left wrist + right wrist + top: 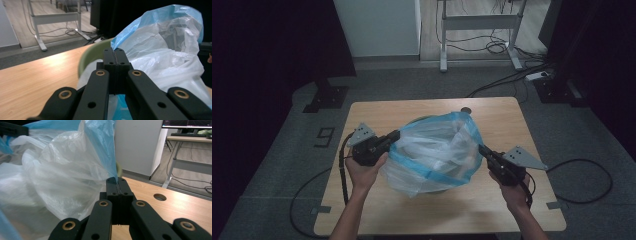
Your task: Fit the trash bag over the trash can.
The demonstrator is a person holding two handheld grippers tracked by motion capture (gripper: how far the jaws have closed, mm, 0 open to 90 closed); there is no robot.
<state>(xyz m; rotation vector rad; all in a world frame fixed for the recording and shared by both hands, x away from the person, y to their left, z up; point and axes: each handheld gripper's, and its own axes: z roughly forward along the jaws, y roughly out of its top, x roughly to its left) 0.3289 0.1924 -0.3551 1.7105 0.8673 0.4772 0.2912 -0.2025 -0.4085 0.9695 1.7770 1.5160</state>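
Jaws pinch bag rim (opposite sides), both clamped.

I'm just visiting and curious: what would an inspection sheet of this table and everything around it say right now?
Surface: wooden table, with a round hole near one corner.
Job's things: clear plastic bag with a blue rim, draped over a green bin.
Clutter: nothing seen.
Grippers: left gripper jaws shut on the bag's blue rim; right gripper jaws shut on the opposite rim.
Cables: a black cable trails from the left gripper, another loops on the floor at the right; more cables lie under the far desk.
Surroundings: grey floor, white cabinet, desk frame, monitor.
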